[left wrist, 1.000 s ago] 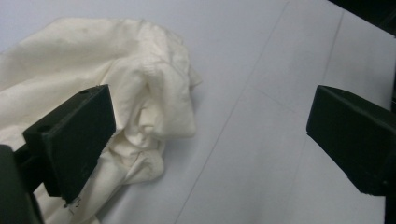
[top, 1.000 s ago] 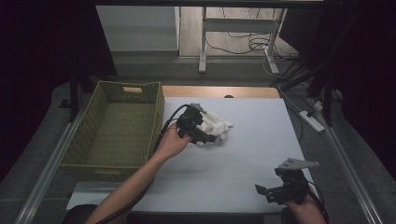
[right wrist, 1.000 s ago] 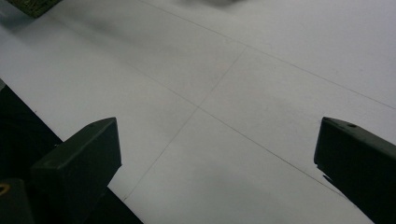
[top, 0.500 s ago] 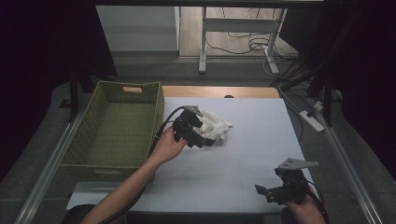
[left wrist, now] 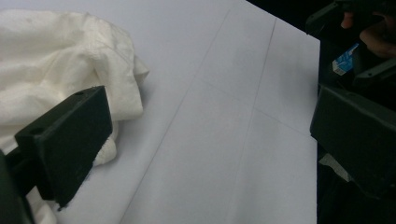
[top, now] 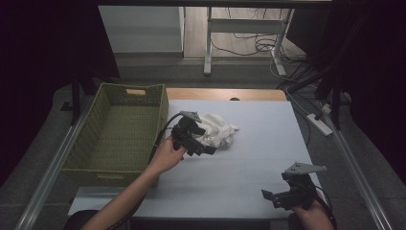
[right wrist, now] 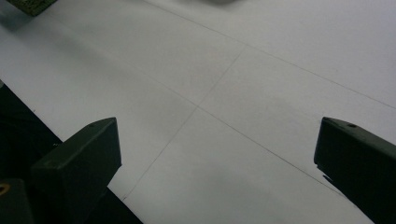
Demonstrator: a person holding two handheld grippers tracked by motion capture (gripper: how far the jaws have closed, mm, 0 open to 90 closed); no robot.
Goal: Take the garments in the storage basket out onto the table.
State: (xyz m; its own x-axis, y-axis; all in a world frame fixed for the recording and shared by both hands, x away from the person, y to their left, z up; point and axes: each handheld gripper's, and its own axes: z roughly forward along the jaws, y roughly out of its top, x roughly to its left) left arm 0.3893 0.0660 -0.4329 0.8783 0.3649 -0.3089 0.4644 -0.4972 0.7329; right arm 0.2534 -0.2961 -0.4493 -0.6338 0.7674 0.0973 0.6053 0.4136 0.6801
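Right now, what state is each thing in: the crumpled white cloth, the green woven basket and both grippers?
Crumpled white cloth: bunched in a heap on the table, not gripped.
Green woven basket: upright, nothing inside.
Left gripper: open, one jaw against the cloth's edge.
Right gripper: open, over bare table, holding nothing.

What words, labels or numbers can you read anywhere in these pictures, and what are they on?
None can be read.
A small blue and white label sits on the right gripper, seen from the left gripper view, but it is too blurred to read.
The white cloth, the green basket and the table carry no writing that shows.
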